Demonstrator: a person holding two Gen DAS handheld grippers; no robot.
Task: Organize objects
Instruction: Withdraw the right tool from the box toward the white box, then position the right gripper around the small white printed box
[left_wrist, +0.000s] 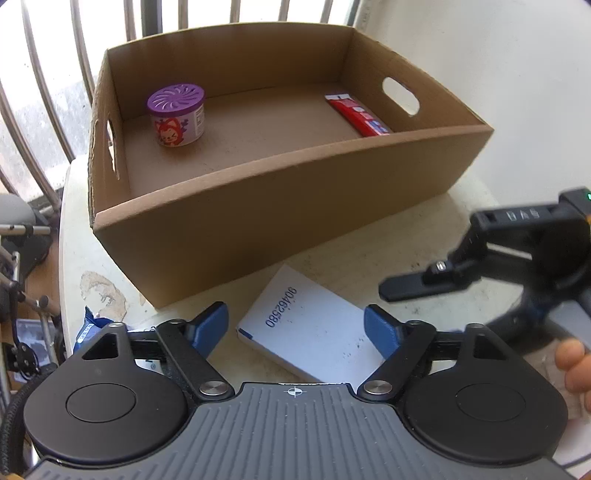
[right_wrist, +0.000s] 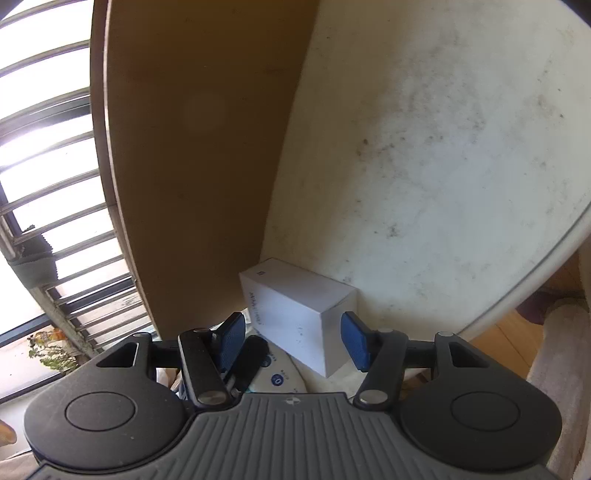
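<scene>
Left wrist: stained pale round table before window bars; cardboard box holding purple-lidded jar and red packet; left gripper open astride white box.

Right wrist: same tabletop; right gripper open, flanking white box, pads apart from it.

table: round, white, stained | railing: metal bars behind | floor: wood

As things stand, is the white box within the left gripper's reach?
Probably yes: the white box lies on the table between the open left gripper pads, nothing over it, though the right gripper crowds its far side.
</scene>
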